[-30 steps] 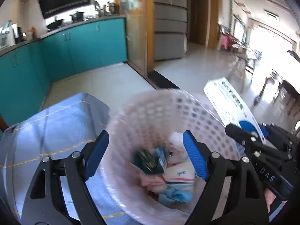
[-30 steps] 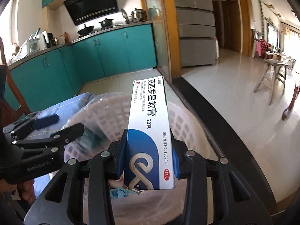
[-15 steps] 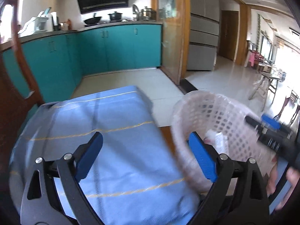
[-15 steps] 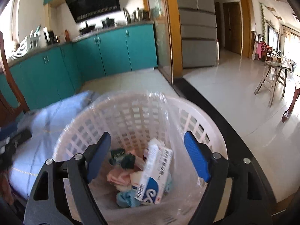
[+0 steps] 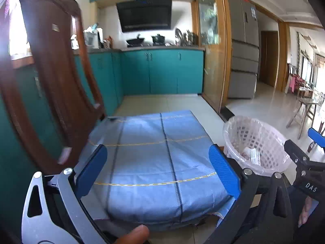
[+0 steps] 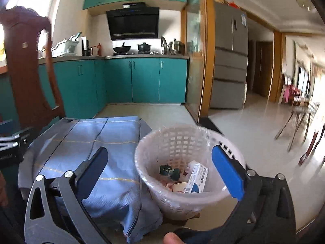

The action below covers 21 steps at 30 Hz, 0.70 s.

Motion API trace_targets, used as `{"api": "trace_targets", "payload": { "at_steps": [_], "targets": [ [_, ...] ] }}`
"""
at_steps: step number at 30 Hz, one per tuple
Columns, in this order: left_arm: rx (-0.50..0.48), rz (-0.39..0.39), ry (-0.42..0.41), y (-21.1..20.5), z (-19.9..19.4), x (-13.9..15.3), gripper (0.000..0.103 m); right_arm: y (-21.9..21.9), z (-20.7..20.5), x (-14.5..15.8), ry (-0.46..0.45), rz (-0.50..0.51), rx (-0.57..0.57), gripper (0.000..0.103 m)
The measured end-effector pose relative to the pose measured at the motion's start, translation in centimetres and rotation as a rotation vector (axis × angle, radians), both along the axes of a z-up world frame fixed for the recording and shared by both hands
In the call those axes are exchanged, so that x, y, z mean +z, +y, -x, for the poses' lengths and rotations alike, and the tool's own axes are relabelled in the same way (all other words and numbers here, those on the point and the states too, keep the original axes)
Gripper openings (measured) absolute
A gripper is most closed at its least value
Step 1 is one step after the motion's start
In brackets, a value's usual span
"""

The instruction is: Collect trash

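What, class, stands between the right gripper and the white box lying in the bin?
Nothing visible does. The right gripper is open and empty above the bin, whose mouth is uncovered. The white box lies on top of the other rubbish, in plain sight.

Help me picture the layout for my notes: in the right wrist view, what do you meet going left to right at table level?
Left gripper → blue tablecloth → white basket, medicine box inside → wooden stool.
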<state>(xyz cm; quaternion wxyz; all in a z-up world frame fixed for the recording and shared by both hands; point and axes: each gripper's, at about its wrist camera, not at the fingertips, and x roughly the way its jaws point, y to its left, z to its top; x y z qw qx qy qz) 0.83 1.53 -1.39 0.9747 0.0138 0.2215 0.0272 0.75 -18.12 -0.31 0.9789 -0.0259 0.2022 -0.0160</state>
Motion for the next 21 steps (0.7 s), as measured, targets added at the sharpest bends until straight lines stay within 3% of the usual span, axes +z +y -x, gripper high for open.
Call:
{"api": "trace_targets", "payload": {
  "at_steps": [8, 21],
  "targets": [
    [0.025, -0.028, -0.086, 0.8, 4.3, 2.8, 0.1, 0.6, 2.9, 2.3, -0.046, 0.046, -0.056, 0.1],
    [0.003, -0.024, -0.12, 0.0, 6.5, 4.1, 0.1, 0.8, 6.2, 3.7, -0.111, 0.084, -0.111, 0.1]
  ]
}}
